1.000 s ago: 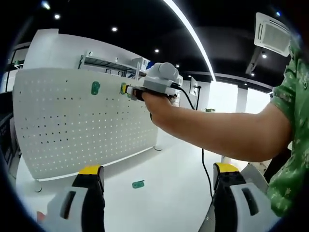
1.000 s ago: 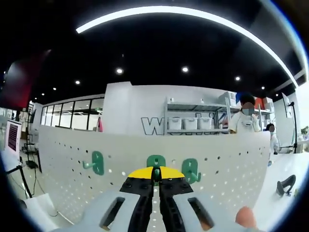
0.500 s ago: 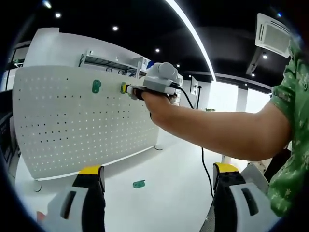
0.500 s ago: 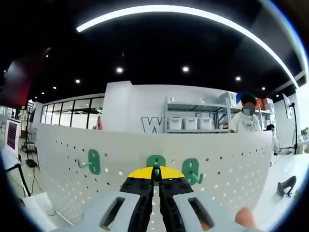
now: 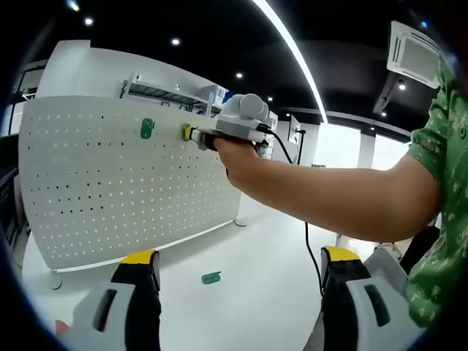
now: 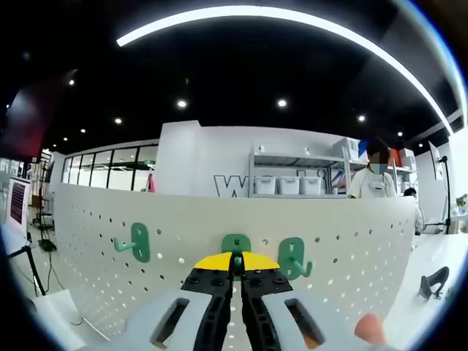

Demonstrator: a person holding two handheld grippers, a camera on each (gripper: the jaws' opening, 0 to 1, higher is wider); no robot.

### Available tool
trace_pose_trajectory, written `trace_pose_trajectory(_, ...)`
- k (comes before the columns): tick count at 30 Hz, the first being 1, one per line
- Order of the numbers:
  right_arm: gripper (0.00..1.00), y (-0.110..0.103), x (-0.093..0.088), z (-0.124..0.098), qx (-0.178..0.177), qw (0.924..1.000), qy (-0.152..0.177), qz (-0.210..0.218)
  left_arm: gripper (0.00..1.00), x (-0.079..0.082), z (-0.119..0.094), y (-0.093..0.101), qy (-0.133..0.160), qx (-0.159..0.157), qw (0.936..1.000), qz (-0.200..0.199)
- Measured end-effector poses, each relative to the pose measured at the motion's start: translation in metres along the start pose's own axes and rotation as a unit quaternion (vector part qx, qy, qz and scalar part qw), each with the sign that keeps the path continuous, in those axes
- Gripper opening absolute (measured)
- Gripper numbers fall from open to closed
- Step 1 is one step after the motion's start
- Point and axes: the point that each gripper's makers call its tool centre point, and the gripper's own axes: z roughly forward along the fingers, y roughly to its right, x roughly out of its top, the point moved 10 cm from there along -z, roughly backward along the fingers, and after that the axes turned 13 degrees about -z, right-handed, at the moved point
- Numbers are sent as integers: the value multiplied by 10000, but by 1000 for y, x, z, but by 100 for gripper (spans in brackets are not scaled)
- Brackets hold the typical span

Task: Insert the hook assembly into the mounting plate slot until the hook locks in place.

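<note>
Right hand-held gripper (image 6: 235, 265) is clenched on a green hook (image 6: 235, 245), pressed flat against the white pegboard (image 6: 351, 248) near its top edge, presumably to seat it between two mounted hooks (image 6: 136, 242). Left hand-held gripper (image 5: 238, 274) hangs released above the white tabletop (image 5: 263, 292), one spare hook (image 5: 211, 277) lying there; dark-ceilinged showroom with strip light.

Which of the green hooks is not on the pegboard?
The hook lying on the white table, between the left tool's jaws in the left gripper view. The others, like the left hook, hang on the pegboard.
</note>
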Motion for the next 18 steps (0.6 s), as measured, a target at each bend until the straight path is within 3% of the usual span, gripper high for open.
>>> trace_pose_trajectory(18,2,0,1,1,-51,9999,55,129,90,1,0,-3,-25,-16,10000,22)
